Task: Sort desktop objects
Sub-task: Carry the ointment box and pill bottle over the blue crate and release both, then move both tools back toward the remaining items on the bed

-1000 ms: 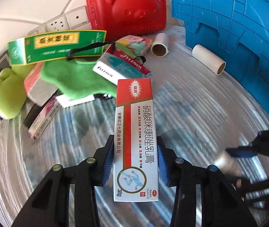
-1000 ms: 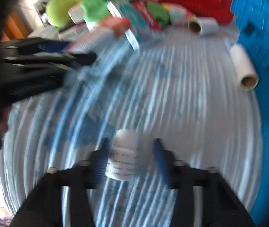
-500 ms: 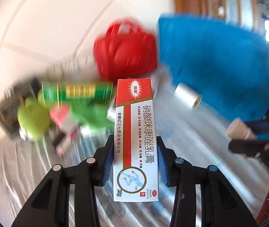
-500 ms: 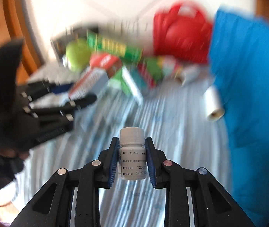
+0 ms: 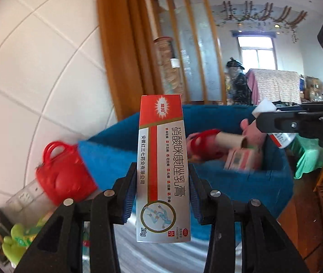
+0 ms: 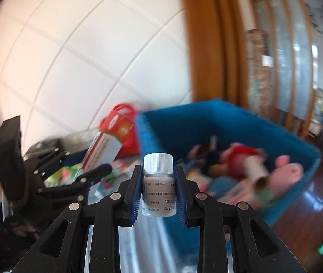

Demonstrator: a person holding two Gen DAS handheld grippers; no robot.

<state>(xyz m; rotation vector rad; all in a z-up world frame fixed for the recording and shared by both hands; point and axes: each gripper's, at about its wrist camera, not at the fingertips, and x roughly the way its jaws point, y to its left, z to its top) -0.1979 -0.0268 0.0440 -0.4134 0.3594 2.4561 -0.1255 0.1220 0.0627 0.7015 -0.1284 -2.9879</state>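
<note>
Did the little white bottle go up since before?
Yes. The white bottle, shut in the right gripper, was down at the tabletop a second ago; now it's raised level with the blue bin.

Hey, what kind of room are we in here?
Probably a lived-in home, not a lab: a blue fabric storage bin holding a pink plush pig toy, a white tiled wall, and wooden slatted glass partition beyond.

2 wrist fisheyes, raised, facing forward, both sharing the nearby blue bin [image 5: 241, 182] [image 6: 206, 118], tiled wall [image 5: 36, 68] behind
</note>
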